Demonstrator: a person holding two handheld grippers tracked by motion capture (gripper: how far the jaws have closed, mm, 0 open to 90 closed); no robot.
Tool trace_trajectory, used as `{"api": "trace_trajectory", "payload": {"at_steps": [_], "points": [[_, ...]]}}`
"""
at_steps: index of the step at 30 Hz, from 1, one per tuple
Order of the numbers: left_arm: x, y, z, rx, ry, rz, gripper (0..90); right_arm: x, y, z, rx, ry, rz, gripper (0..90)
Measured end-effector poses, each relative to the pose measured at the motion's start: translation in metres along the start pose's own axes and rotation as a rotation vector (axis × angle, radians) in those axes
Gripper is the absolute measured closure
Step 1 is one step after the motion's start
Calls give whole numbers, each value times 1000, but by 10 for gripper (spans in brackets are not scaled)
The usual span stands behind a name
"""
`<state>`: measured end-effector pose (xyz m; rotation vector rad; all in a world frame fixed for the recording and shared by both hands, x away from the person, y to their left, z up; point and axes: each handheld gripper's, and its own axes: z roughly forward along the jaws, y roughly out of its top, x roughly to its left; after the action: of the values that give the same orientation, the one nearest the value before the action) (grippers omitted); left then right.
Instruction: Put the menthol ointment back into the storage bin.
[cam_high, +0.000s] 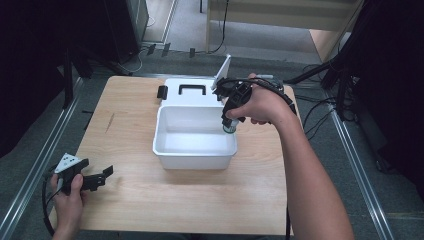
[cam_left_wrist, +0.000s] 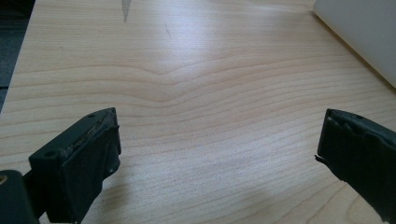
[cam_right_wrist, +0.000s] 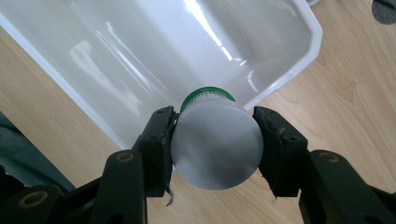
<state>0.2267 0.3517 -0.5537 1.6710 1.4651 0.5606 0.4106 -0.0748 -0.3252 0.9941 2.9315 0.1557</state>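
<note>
Clamped tight in the right claw (cam_right_wrist: 214, 142): a white bottle (cam_right_wrist: 215, 148), green cap down, hanging right over the near rim of the white bin (cam_right_wrist: 306, 28). Could clip that rim or slip out sideways. Plenty of room deeper inside. Left claw (cam_left_wrist: 219, 154) wide apart, nothing between, over bare table (cam_left_wrist: 187, 70).

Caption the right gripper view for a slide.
Right hand-held gripper clamps a green-capped white bottle, cap down, over the rim of the white bin.
</note>
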Motion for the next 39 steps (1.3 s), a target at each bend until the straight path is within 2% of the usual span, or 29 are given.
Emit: {"api": "trace_trajectory", "payload": {"at_steps": [6, 14, 17, 23, 34, 39], "points": [[0, 0, 0, 0, -1, 3, 0, 6, 6, 6, -18, 3, -66, 518], [1, 0, 0, 3, -3, 6, 0, 11, 10, 14, -34, 7, -129, 518], [1, 0, 0, 2, -2, 6, 0, 13, 11, 22, -44, 13, -176, 518], [0, 0, 0, 0, -1, 4, 0, 13, 10, 31, -42, 9, -214, 518], [0, 0, 0, 0, -1, 5, 0, 11, 6, 52, -40, -7, -314, 518], [0, 0, 0, -1, -1, 4, 0, 12, 5, 63, -31, -22, -339, 517]]}}
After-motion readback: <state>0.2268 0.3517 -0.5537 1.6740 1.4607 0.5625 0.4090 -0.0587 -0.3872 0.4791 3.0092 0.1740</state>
